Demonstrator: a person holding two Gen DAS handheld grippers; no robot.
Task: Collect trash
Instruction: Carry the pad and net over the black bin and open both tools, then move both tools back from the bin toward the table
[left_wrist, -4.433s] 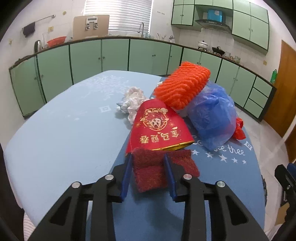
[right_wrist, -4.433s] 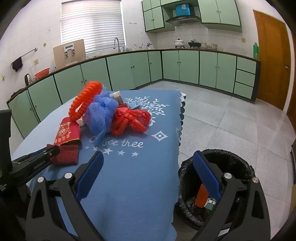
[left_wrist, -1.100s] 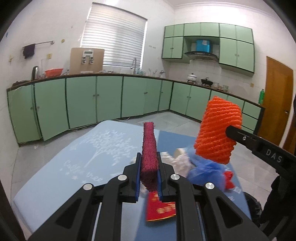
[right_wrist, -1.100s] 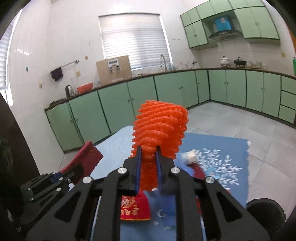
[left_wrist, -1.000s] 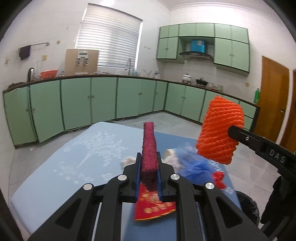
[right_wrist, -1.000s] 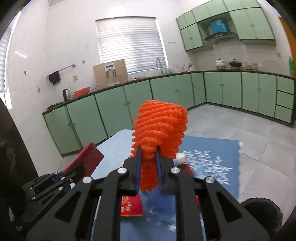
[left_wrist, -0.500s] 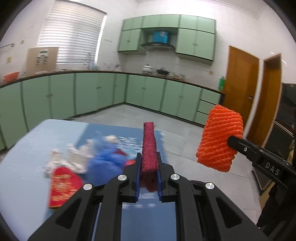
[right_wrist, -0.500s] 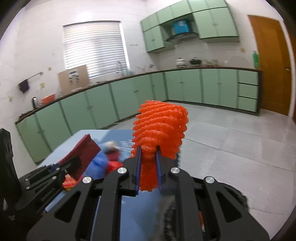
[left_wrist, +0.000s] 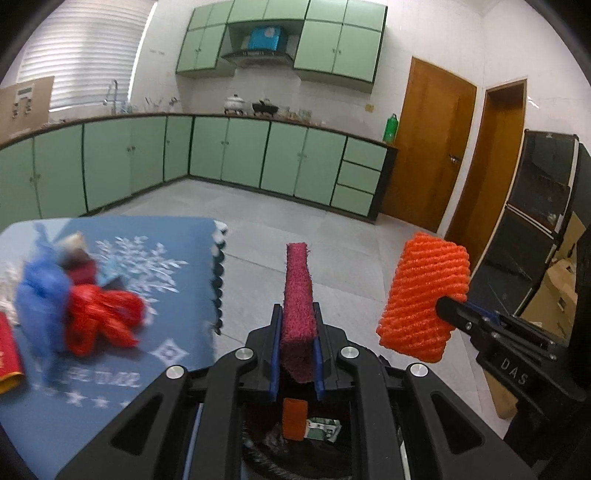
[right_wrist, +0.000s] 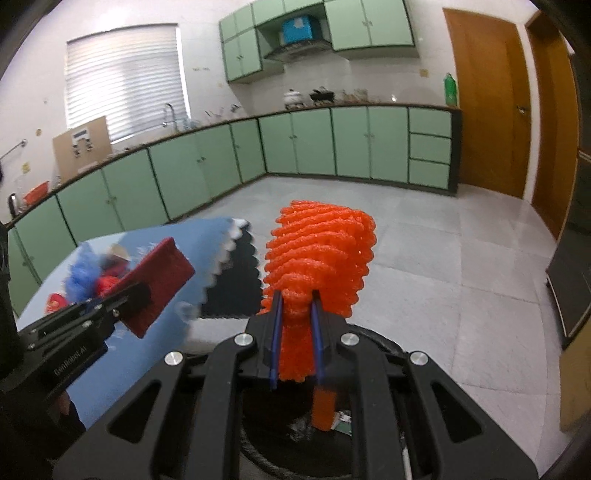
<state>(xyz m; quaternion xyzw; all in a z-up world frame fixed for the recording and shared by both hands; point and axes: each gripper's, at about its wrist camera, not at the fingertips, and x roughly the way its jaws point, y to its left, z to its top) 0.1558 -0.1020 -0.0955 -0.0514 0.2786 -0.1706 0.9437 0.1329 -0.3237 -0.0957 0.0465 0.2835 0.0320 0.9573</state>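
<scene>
My left gripper (left_wrist: 297, 325) is shut on a dark red scouring pad (left_wrist: 298, 295), held upright on edge. My right gripper (right_wrist: 295, 314) is shut on an orange foam net (right_wrist: 317, 258); it also shows in the left wrist view (left_wrist: 424, 299). Both hang over a black-lined trash bin (right_wrist: 384, 347) on the floor, which holds an orange piece (left_wrist: 294, 417) and a green-white wrapper (left_wrist: 323, 429). On the blue tablecloth (left_wrist: 110, 369) lie a blue plastic bag (left_wrist: 40, 291), a red plastic bag (left_wrist: 103, 317) and a red packet (left_wrist: 7, 365).
The table's scalloped edge (left_wrist: 218, 280) is just left of the bin. Grey tiled floor (left_wrist: 332, 229) stretches ahead to green cabinets (left_wrist: 258, 158) and wooden doors (left_wrist: 436, 147). Dark furniture and cardboard boxes (left_wrist: 554, 295) stand at the right.
Both grippers have swung right, away from the table, and now hang over the trash bin. Each still holds its item.
</scene>
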